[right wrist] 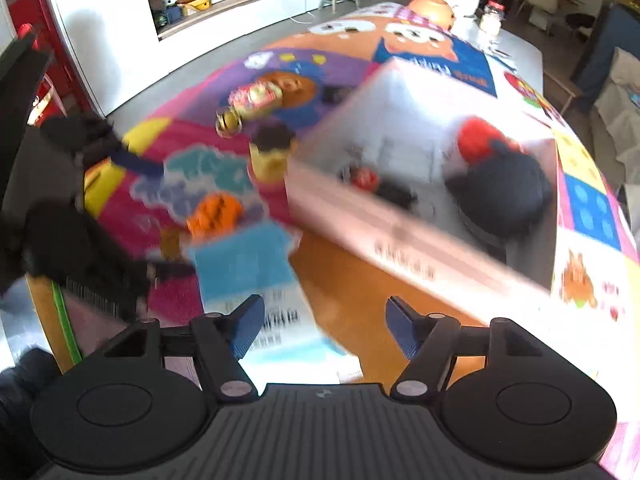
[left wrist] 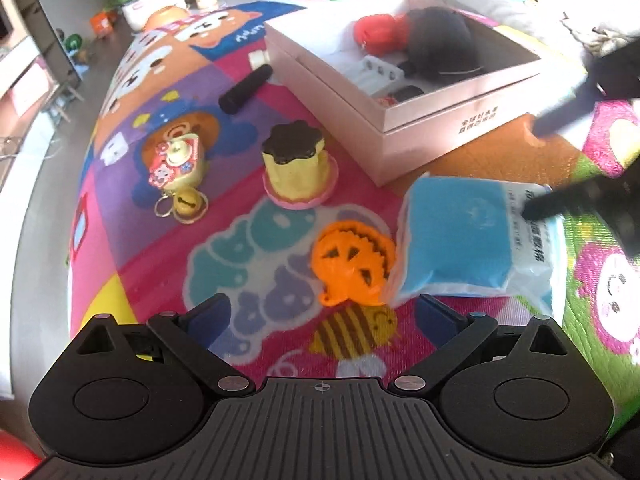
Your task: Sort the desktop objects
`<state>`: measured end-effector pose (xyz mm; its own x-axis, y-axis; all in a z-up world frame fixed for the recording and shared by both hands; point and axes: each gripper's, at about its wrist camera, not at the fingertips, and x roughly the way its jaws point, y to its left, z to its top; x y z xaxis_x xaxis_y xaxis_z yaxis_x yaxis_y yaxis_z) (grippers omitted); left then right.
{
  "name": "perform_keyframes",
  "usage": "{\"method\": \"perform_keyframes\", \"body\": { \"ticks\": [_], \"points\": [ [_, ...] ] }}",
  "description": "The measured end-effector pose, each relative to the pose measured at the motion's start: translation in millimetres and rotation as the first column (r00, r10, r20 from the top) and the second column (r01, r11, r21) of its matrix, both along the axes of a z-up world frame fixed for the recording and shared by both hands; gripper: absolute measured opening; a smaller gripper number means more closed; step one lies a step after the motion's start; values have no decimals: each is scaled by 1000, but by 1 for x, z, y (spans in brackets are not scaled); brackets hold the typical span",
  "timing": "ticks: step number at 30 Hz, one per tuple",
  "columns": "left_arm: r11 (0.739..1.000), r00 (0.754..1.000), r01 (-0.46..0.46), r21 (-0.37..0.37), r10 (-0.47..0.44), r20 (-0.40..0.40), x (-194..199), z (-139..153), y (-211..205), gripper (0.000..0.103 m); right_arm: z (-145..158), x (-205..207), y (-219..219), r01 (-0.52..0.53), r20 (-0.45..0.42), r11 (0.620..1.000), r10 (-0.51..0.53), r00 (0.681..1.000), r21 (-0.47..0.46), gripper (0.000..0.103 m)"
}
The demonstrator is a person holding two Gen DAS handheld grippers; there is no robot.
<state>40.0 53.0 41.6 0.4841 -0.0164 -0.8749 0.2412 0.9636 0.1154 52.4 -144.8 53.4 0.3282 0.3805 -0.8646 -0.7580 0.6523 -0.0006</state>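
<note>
The blue packet (left wrist: pixel 460 236) lies flat on the desk (left wrist: pixel 280 240), its long axis running near-to-far, printed end toward the right claw (right wrist: pixel 324 330), just beside the pumpkin (left wrist: pixel 354 262). Both claws are released and empty; the left claw (left wrist: pixel 320 316) hovers over bare mat. The box (left wrist: pixel 440 120) stands far right.

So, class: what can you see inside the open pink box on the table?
Inside the pink box: a red toy, a large dark rounded object and a white tray. The near wall hides whatever lies low against it.
</note>
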Motion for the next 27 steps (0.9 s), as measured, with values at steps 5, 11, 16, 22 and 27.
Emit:
{"method": "perform_keyframes", "body": {
  "ticks": [5,11,16,22,27],
  "points": [
    [1000,1000,18,26,-18,-21,4,-4,-10,101,-3,-10,-10,-23,11,997,22,1000,78,80],
    [998,999,34,57,-32,-29,2,-3,-18,101,-25,-12,9,-81,-30,994,83,996,72,65],
    [997,999,35,64,-32,-40,1,-2,-18,101,-24,-17,1,-87,-43,996,88,995,23,58],
    [1000,977,-16,-22,11,-213,13,-8,-16,101,-22,-18,-24,-41,-43,997,38,998,-70,58],
    [997,970,-78,7,78,-229,24,-5,-20,100,-24,-16,-34,-23,-41,996,20,999,-86,65]
  ]
}}
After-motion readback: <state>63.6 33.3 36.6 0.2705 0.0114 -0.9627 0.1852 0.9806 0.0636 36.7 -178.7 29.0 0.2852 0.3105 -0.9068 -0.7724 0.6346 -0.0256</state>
